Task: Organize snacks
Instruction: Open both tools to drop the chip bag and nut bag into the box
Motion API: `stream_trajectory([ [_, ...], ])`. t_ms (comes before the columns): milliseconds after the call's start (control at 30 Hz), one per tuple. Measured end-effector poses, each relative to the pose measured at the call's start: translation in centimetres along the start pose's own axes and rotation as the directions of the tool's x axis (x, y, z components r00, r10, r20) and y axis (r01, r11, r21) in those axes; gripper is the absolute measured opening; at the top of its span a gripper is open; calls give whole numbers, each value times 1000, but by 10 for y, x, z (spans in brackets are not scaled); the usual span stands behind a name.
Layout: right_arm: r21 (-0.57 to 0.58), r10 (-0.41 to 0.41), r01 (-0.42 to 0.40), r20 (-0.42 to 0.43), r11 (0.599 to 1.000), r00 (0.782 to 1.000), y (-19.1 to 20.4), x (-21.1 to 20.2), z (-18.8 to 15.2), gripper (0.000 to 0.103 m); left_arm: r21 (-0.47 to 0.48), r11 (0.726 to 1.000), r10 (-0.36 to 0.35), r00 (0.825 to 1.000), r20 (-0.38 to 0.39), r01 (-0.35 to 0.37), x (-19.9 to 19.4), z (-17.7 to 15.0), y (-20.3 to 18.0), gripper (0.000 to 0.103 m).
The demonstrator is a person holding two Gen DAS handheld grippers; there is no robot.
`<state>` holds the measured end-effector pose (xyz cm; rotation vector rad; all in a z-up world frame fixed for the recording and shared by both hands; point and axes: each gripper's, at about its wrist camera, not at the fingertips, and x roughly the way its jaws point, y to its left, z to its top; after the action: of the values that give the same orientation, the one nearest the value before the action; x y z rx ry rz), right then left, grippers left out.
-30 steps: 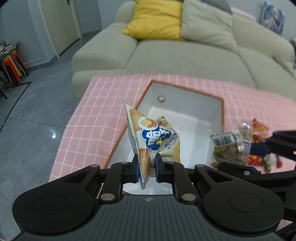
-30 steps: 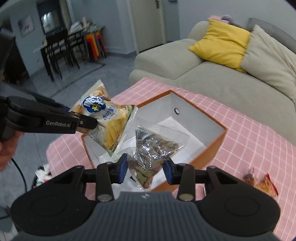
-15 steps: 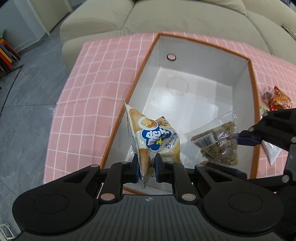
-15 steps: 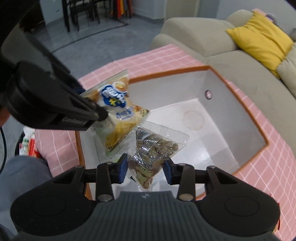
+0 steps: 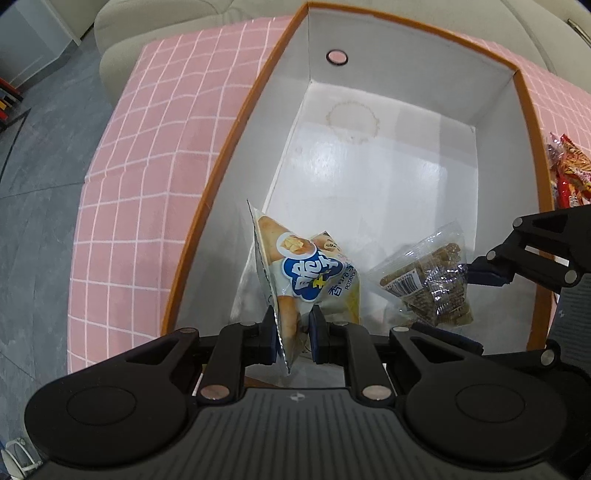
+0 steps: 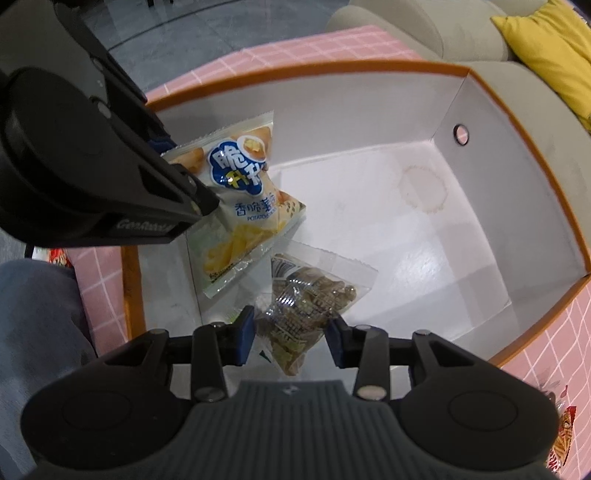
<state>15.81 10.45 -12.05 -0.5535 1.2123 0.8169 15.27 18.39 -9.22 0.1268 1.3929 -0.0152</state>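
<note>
My left gripper (image 5: 293,341) is shut on a yellow potato chip bag (image 5: 308,273) with a blue logo and holds it low inside the near end of a white box with an orange rim (image 5: 236,122). My right gripper (image 6: 291,341) is shut on a clear bag of brown snacks (image 6: 308,306) and holds it inside the same box (image 6: 513,110), just right of the chip bag (image 6: 240,188). In the left wrist view the brown snack bag (image 5: 428,280) hangs from the right gripper's blue fingertips (image 5: 484,275). The box floor is bare white.
The box sits on a pink checked tablecloth (image 5: 147,147). Red snack packets (image 5: 567,173) lie on the cloth right of the box, also in the right wrist view (image 6: 559,439). A beige sofa (image 6: 399,22) with a yellow cushion (image 6: 550,40) stands behind.
Both grippers have moved forward and down over the box with their bags. The bags now hang inside the box near its floor.
</note>
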Motion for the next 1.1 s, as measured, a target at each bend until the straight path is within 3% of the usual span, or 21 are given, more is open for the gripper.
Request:
stream_trajectory([
  [300,17,-19,19,-11,1000,1000,-1,3,-5,42,3,1000,28,1000,-4,-28,6,-1,-4,23],
  [500,20,-45,45,23,999,999,1,-15,-5,56,9,999,52,998,25,-52,-5,-4,-5,44],
  [567,25,-52,51,37,998,998,1,-21,-5,66,16,998,63,997,37,-64,-10,-4,-6,49],
  [700,31,-60,58,60,998,996,4,-36,-8,70,34,997,63,996,70,-65,-24,-6,-8,62],
  [900,45,-72,68,107,997,992,1,-63,-16,77,24,997,63,988,138,-67,-50,-11,-11,73],
  [1100,109,-99,79,195,991,976,-2,-97,-34,83,-17,998,60,966,250,-57,-79,-22,-16,74],
])
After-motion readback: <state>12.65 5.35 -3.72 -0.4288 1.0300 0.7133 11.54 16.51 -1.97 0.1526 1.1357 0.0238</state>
